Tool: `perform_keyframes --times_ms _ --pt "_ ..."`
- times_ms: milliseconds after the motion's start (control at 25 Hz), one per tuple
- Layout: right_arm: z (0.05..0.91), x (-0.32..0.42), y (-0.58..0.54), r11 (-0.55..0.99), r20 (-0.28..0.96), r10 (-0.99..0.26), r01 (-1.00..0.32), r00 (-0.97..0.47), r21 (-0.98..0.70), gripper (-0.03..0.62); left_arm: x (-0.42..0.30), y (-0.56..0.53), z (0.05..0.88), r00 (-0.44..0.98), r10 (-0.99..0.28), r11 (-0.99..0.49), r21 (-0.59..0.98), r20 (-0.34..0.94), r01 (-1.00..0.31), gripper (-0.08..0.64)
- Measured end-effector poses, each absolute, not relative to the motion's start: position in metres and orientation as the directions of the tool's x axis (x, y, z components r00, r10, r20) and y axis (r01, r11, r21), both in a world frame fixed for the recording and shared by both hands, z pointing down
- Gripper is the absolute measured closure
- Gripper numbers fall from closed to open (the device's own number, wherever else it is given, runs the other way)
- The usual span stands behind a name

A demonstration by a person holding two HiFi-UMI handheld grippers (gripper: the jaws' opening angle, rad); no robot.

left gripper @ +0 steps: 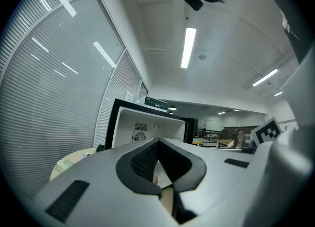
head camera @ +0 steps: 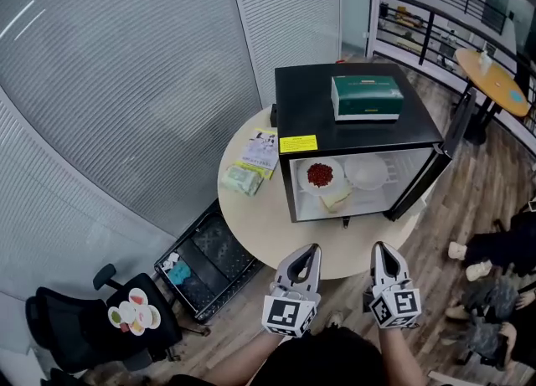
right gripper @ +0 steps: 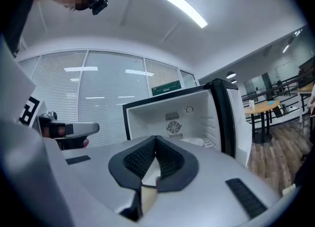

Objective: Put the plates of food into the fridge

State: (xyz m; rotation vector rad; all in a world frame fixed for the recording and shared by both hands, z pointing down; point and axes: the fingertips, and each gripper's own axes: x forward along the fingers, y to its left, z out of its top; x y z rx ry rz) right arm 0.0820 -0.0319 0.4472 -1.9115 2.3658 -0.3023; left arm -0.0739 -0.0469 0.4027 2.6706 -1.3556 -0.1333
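Around the round worktop (head camera: 251,225)
We see a leaflet (head camera: 261,151) and a greenish packet (head camera: 242,179) just beside each other on its left part, a green box (head camera: 367,97) further back, a black crate (head camera: 209,263) on the floor, a black office chair (head camera: 84,321) and a wooden table (head camera: 494,83) far right.

Left claw (head camera: 311,252) and right claw (head camera: 379,249) held level, side by side, pointing forward; jaws of each pressed together, empty.
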Motion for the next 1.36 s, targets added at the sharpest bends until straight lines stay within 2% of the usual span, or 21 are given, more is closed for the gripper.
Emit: perform_keyframes --times_ms 680,1360 --pt "0.456 0.08 -0.007 0.263 0.07 -0.956 -0.936 -0.286 -0.235 0.586 -0.05 -0.023 0.427 0.535 -0.845 -0.522 0.191 0.019 -0.831 0.557" --pt "0.447 0.093 -0.023 0.261 0.047 -0.959 -0.933 -0.28 -0.249 0.586 -0.041 -0.03 0.421 0.522 -0.853 -0.513 0.178 0.003 -0.84 0.557"
